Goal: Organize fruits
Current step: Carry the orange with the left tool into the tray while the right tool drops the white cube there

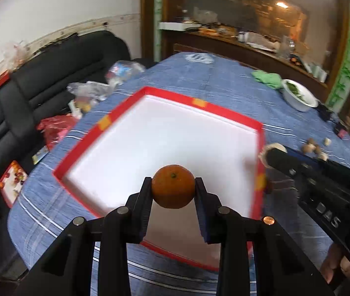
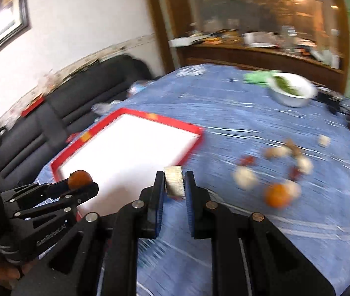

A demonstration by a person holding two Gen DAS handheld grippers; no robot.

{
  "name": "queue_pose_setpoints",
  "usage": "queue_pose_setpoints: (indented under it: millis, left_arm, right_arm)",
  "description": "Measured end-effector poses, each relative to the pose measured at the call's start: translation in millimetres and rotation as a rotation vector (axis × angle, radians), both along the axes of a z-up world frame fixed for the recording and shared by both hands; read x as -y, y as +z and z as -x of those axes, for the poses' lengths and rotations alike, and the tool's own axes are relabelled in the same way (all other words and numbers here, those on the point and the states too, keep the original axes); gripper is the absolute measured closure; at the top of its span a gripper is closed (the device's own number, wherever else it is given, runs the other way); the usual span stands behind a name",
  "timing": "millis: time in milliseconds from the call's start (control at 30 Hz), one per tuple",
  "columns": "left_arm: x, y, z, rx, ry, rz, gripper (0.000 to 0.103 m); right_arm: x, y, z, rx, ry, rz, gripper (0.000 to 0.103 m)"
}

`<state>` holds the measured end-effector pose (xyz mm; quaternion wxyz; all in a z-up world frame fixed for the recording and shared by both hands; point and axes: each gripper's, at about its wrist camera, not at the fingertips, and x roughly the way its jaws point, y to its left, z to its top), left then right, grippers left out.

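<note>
My left gripper point(image 1: 173, 186) is shut on an orange point(image 1: 173, 186) and holds it above the near part of a red-rimmed tray with a white floor point(image 1: 165, 138). In the right wrist view the left gripper point(image 2: 80, 180) shows at the left with the orange point(image 2: 79, 178) over the tray's near corner point(image 2: 59, 166). My right gripper point(image 2: 173, 182) is shut on a pale, whitish chunk of fruit point(image 2: 173, 182), held just right of the tray's right edge. More fruit lies on the blue cloth at the right: another orange point(image 2: 276, 195), pale round pieces point(image 2: 245, 177) and small red pieces point(image 2: 247, 160).
A blue striped cloth point(image 1: 224, 83) covers the table. A white bowl of greens point(image 1: 298, 95) and a green rag point(image 1: 267, 79) sit at the far right. A dark sofa point(image 1: 39, 81) with plastic bags stands left of the table. A cluttered wooden cabinet stands behind.
</note>
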<state>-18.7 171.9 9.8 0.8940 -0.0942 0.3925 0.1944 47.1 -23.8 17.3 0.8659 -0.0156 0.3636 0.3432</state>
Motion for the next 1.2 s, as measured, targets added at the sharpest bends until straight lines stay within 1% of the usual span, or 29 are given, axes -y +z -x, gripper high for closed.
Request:
queue_pose_setpoints:
  millis: [33, 133, 233, 333, 433, 567, 633, 700, 767, 800, 867, 900, 933, 967, 1000, 1033, 1067, 1100, 1133, 1200]
  left_arm:
    - [-7.0, -2.1, 0.2, -0.009, 0.015, 0.003, 0.071]
    - [-21.1, -8.1, -0.4, -0.032, 0.038, 0.01, 0.071]
    - [-29.5, -13.5, 5.2, -0.04, 0.047, 0.024, 0.071]
    - [-38.0, -19.4, 5.3, -0.047, 0.056, 0.057, 0.071]
    - [-42.4, -23.7, 8.9, -0.048, 0.059, 0.06, 0.071]
    - [-49.3, -34.7, 10.4, -0.072, 0.063, 0.11, 0.07]
    - [-50.7, -39.1, 10.3, -0.083, 0.066, 0.117, 0.07]
    - [-48.7, -38.4, 11.2, -0.074, 0.052, 0.118, 0.07]
    - [-45.4, -38.0, 11.4, -0.077, 0.043, 0.112, 0.07]
    - [-44.1, -37.6, 11.0, -0.075, 0.039, 0.114, 0.07]
    - [-41.4, -38.2, 8.7, -0.08, 0.022, 0.13, 0.069]
    - [-39.2, -38.2, 7.4, -0.09, 0.018, 0.129, 0.066]
    - [-38.0, -36.5, 7.5, -0.082, 0.017, 0.121, 0.058]
    - [-36.1, -34.2, 8.8, -0.068, 0.021, 0.105, 0.054]
    - [-34.8, -31.6, 10.0, -0.054, 0.029, 0.086, 0.044]
    - [-32.9, -28.4, 11.2, -0.043, 0.038, 0.073, 0.038]
    - [-31.1, -25.5, 12.4, -0.031, 0.041, 0.066, 0.027]
    - [-28.7, -22.1, 14.1, -0.013, 0.047, 0.055, 0.024]
    - [-23.9, -16.8, 16.6, 0.02, 0.059, 0.032, 0.024]
    - [-14.3, -10.2, 16.5, 0.051, 0.054, 0.022, 0.024]
  right_arm:
    - [-20.3, -2.5, -4.7, -0.004, 0.033, 0.016, 0.085]
    - [-61.2, -9.7, -15.8, -0.023, 0.087, 0.033, 0.085]
    - [-87.6, -14.6, -20.0, -0.039, 0.11, 0.032, 0.085]
    - [-100.4, -21.4, -22.6, -0.056, 0.124, 0.044, 0.085]
    - [-110.5, -25.4, -22.9, -0.046, 0.118, 0.06, 0.085]
    - [-116.5, -29.0, -19.7, -0.053, 0.118, 0.067, 0.085]
    - [-123.3, -32.3, -18.3, -0.049, 0.131, 0.087, 0.085]
    - [-128.8, -35.4, -18.8, -0.043, 0.137, 0.1, 0.085]
    - [-132.2, -40.4, -19.4, -0.054, 0.135, 0.122, 0.084]
    - [-132.4, -42.7, -19.0, -0.062, 0.14, 0.128, 0.084]
    - [-129.5, -45.2, -16.1, -0.049, 0.136, 0.144, 0.084]
    - [-127.5, -47.1, -16.0, -0.055, 0.132, 0.15, 0.084]
    - [-125.8, -49.3, -16.3, -0.068, 0.13, 0.155, 0.084]
    - [-124.8, -52.0, -15.7, -0.082, 0.131, 0.169, 0.084]
    - [-124.0, -54.7, -14.8, -0.094, 0.137, 0.189, 0.082]
    - [-122.5, -55.7, -12.3, -0.098, 0.143, 0.208, 0.071]
    - [-118.8, -54.0, -8.2, -0.084, 0.146, 0.215, 0.056]
    - [-113.5, -51.1, -4.4, -0.067, 0.144, 0.211, 0.053]
    - [-105.5, -47.4, -2.0, -0.05, 0.122, 0.207, 0.05]
    - [-82.1, -37.9, -0.5, -0.049, 0.086, 0.151, 0.047]
